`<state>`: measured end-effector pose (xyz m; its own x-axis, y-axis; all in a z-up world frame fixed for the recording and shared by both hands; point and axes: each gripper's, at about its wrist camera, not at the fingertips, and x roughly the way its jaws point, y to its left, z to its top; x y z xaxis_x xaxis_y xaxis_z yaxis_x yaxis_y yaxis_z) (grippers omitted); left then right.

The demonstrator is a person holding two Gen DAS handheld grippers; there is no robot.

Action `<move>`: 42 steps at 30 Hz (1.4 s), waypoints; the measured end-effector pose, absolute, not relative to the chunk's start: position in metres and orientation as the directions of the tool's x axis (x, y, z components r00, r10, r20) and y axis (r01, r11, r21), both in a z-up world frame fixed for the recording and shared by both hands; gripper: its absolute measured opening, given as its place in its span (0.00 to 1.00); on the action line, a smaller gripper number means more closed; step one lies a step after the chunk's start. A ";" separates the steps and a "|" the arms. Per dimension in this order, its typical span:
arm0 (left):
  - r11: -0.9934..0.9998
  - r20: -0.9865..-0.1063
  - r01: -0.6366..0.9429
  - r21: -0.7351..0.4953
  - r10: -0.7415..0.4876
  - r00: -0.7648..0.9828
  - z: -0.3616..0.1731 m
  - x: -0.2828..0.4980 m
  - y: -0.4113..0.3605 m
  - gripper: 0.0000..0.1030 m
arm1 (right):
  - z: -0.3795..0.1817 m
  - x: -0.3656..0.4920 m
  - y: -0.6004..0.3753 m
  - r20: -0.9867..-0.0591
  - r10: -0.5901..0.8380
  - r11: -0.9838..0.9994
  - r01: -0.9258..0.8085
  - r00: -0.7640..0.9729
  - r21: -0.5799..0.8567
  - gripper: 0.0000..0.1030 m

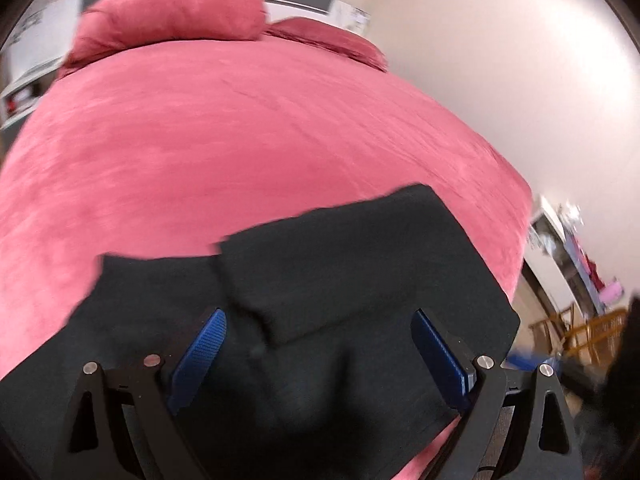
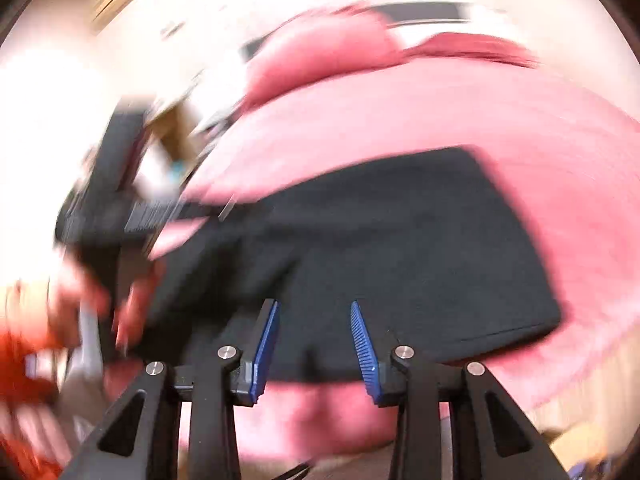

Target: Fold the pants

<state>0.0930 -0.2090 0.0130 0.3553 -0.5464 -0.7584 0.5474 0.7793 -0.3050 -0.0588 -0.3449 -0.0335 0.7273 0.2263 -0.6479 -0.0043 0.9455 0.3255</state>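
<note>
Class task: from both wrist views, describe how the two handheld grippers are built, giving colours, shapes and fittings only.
The left gripper and right gripper look alike: matte black angular linkage arms with triangular cut-outs, joined by round silver pivot pins. Each finger carries a flat blue pad with a ribbed, finely textured face. No cables, markings or sleeves can be made out.

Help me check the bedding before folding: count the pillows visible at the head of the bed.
2. A plump pink pillow sits at the head of the bed, toward the left; a flatter pink pillow lies to its right. Others may be hidden behind them.
</note>
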 end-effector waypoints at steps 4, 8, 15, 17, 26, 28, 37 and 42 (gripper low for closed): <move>0.779 -0.812 0.608 -0.154 -0.450 0.371 -0.016 0.085 -0.248 0.92 | -0.046 -0.028 -0.400 -0.675 0.114 0.916 0.186 0.729 0.356 0.37; 0.735 -0.821 0.677 0.036 -0.365 0.439 -0.054 0.059 -0.248 0.98 | -0.081 0.008 -0.428 -0.738 0.067 0.887 0.298 0.671 0.352 0.36; 0.783 -0.829 0.617 -0.078 -0.395 0.397 -0.047 0.057 -0.209 0.98 | -0.105 0.013 -0.441 -0.729 -0.042 0.796 0.464 0.683 0.389 0.28; 0.798 -0.823 0.598 -0.072 -0.386 0.417 -0.035 0.053 -0.206 0.91 | -0.093 0.016 -0.427 -0.754 -0.116 0.827 0.484 0.647 0.288 0.31; 0.752 -0.845 0.654 -0.082 -0.400 0.355 -0.046 0.045 -0.240 0.89 | -0.062 0.102 -0.392 -0.821 0.005 0.999 0.039 0.570 0.033 0.34; 0.762 -0.827 0.639 -0.104 -0.423 0.370 -0.051 0.043 -0.236 0.90 | -0.075 0.131 -0.398 -0.851 0.009 0.999 0.025 0.524 0.026 0.34; 0.747 -0.813 0.631 -0.211 -0.492 0.311 -0.035 0.049 -0.185 0.89 | -0.051 0.098 -0.448 -0.724 0.147 0.937 0.141 0.674 0.321 0.37; 0.784 -0.736 0.512 -0.351 -0.569 0.366 -0.013 0.058 -0.113 0.90 | -0.031 0.066 -0.470 -0.734 0.108 0.939 0.174 0.670 0.297 0.65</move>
<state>0.0579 -0.1128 -0.0126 0.3660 -0.5693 -0.7362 0.5124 0.7836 -0.3512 0.0658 -0.4703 -0.0305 0.6700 0.1081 -0.7345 0.1737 0.9391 0.2967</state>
